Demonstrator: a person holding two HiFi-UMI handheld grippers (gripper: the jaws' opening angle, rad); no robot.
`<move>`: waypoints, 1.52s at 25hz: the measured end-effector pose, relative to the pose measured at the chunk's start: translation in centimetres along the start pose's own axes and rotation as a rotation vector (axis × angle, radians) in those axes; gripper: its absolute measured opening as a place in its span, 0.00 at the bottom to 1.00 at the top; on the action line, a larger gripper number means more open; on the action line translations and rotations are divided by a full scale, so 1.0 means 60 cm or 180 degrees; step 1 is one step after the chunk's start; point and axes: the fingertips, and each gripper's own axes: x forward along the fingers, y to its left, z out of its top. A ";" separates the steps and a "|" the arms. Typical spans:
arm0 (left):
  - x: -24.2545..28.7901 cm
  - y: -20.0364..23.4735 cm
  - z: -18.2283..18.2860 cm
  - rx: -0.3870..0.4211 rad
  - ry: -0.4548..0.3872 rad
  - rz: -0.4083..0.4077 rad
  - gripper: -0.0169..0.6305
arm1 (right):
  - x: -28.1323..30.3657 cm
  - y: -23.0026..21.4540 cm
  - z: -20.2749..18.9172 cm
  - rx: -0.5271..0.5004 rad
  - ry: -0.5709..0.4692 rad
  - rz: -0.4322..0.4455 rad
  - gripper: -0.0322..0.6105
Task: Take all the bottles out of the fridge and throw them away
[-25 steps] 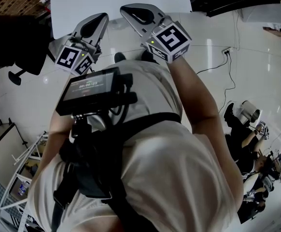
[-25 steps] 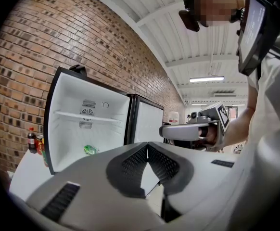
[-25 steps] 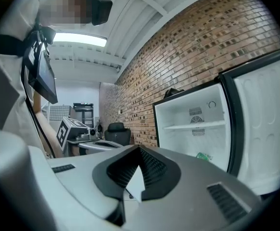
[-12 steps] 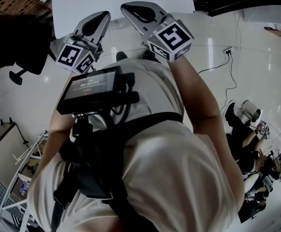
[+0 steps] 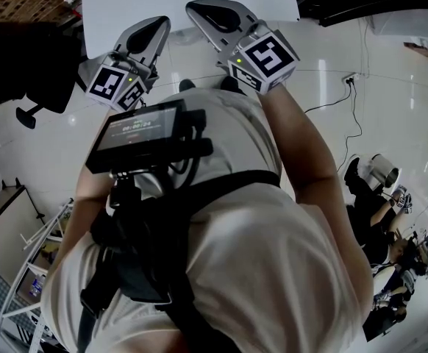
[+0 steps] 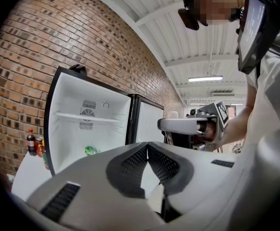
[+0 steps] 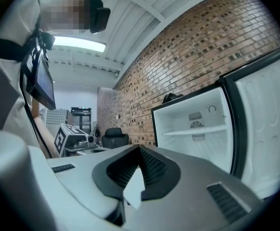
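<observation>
Honestly, little had shifted: I held the left gripper point(image 6: 147, 146) and right gripper point(image 7: 139, 150) before the open fridge point(image 6: 106, 134), both sets of jaws together and empty (a green bottle point(image 6: 91, 150) lay inside, untouched), so clearing had not begun.

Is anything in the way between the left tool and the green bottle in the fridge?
No, nothing visible is. The fridge door stands open, and the green bottle lies low inside with only open air between it and the left tool, whose jaws are shut and empty.
</observation>
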 end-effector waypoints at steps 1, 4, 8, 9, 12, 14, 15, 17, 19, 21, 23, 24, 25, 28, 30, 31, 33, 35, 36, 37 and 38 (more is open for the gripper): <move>0.001 -0.005 0.002 -0.0014 0.0013 -0.0016 0.05 | 0.000 -0.001 -0.002 0.0010 0.0008 -0.0018 0.05; 0.002 -0.018 0.007 -0.0059 0.0063 -0.0058 0.05 | -0.001 -0.001 -0.009 0.0059 0.0034 -0.0030 0.05; -0.002 -0.001 -0.005 0.0003 0.0027 -0.0024 0.05 | -0.002 0.001 -0.012 0.0056 0.0026 -0.0024 0.05; -0.002 0.000 -0.006 0.0008 0.0024 -0.0022 0.05 | -0.002 0.001 -0.012 0.0057 0.0025 -0.0024 0.05; -0.003 -0.003 -0.009 0.0007 0.0040 -0.0033 0.05 | -0.004 0.003 -0.013 0.0055 0.0031 -0.0024 0.05; -0.002 -0.003 -0.009 0.0015 0.0043 -0.0042 0.05 | -0.004 0.002 -0.013 0.0056 0.0037 -0.0028 0.05; -0.002 -0.003 -0.009 0.0015 0.0047 -0.0041 0.05 | -0.004 0.001 -0.014 0.0065 0.0033 -0.0033 0.05; -0.002 -0.002 -0.010 0.0016 0.0059 -0.0037 0.05 | -0.004 0.000 -0.014 0.0081 0.0032 -0.0042 0.05; -0.001 -0.003 -0.009 0.0040 0.0071 -0.0047 0.04 | -0.005 0.000 -0.014 0.0078 0.0039 -0.0039 0.05; 0.000 -0.007 -0.006 0.0059 0.0084 -0.0072 0.04 | -0.004 0.000 -0.013 0.0070 0.0048 -0.0026 0.05; 0.003 -0.018 0.003 0.0030 0.0111 -0.0107 0.04 | -0.003 0.001 -0.012 0.0074 0.0042 -0.0014 0.05; 0.004 -0.022 0.006 0.0017 0.0123 -0.0117 0.04 | -0.002 0.002 -0.011 0.0077 0.0036 -0.0010 0.05; 0.004 -0.024 0.008 0.0015 0.0128 -0.0119 0.04 | -0.002 0.002 -0.011 0.0078 0.0032 -0.0007 0.05; 0.005 -0.024 0.009 0.0024 0.0128 -0.0114 0.04 | -0.002 0.000 -0.011 0.0079 0.0031 -0.0010 0.05; 0.009 -0.023 0.012 0.0031 0.0130 -0.0112 0.04 | -0.003 -0.006 -0.009 0.0084 0.0032 -0.0016 0.05; 0.011 -0.023 0.014 0.0035 0.0129 -0.0112 0.04 | -0.004 -0.008 -0.008 0.0083 0.0036 -0.0017 0.05; 0.012 -0.024 0.016 0.0043 0.0125 -0.0115 0.04 | -0.004 -0.008 -0.006 0.0089 0.0026 -0.0016 0.05; 0.008 -0.026 0.015 0.0047 0.0124 -0.0123 0.04 | -0.003 -0.002 -0.008 0.0096 0.0017 -0.0014 0.05; 0.006 -0.027 0.015 0.0049 0.0124 -0.0129 0.04 | -0.002 0.000 -0.009 0.0093 0.0022 -0.0011 0.05; 0.006 -0.028 0.015 0.0051 0.0124 -0.0138 0.04 | -0.002 0.002 -0.009 0.0091 0.0023 -0.0009 0.05; 0.006 -0.030 0.015 0.0056 0.0123 -0.0150 0.04 | -0.002 0.002 -0.009 0.0091 0.0023 -0.0009 0.05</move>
